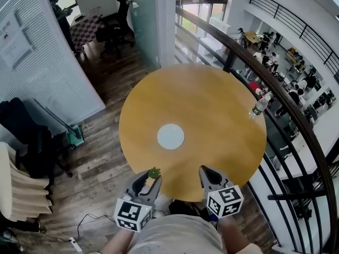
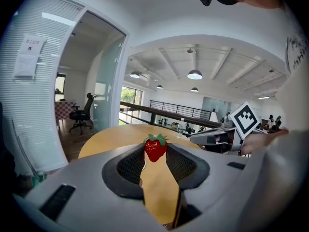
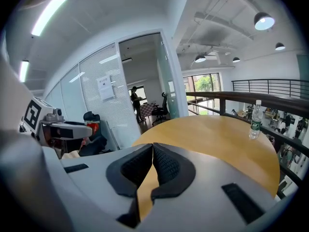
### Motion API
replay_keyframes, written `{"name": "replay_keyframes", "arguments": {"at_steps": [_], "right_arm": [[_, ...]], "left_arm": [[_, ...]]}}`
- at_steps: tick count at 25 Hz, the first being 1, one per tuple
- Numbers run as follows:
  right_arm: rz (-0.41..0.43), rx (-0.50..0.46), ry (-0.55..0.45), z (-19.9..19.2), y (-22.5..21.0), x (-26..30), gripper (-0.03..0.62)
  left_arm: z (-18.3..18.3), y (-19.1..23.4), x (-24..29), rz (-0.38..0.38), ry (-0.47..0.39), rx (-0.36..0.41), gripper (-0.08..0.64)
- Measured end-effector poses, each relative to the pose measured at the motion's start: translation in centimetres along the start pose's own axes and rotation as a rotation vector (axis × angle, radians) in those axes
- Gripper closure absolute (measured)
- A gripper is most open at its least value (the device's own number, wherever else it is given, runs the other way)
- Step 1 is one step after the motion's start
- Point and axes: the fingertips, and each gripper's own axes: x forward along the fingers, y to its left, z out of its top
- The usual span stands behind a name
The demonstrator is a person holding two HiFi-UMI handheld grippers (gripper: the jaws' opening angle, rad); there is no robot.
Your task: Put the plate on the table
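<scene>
Meanwhile the left gripper (image 1: 151,178) pinches a strawberry (image 2: 155,148); the right gripper (image 3: 152,149) (jaws touching) grips nothing; the plate (image 1: 170,136) rests on the table (image 1: 217,99).

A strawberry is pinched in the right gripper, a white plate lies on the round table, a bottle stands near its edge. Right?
No: the strawberry is pinched in the left gripper, as the left gripper view shows; the right gripper is shut and empty. The plate and bottle are as stated.

The left gripper (image 1: 149,180) and right gripper (image 1: 205,172) are pale grey shells with black, mesh-textured fingers (image 2: 129,166), each bearing a white cube (image 1: 132,214) with black square markers. The person wears a light-coloured top (image 1: 177,238) with dark print
</scene>
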Motion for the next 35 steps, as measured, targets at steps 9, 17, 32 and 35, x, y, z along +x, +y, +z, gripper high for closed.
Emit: {"name": "replay_keyframes", "arguments": {"at_steps": [9,17,32,35], "right_arm": [[0.025,0.009,0.031,0.5,-3.8,2.2,0.568],[-0.028,0.047,0.068,2.8,-4.4,5.2,0.568],[-0.089,0.062,0.068,3.2,-4.6,8.7,0.568],[-0.099,0.063,0.064,3.6,-4.6,9.4,0.568]], "left_arm": [[0.8,0.0,4.4,0.019,0.023,-0.017,0.407],[2.8,3.7,6.7,-0.022,0.066,-0.022,0.407],[2.5,7.9,10.9,-0.079,0.108,-0.011,0.407],[2.2,8.8,11.6,-0.087,0.119,-0.012,0.408]]}}
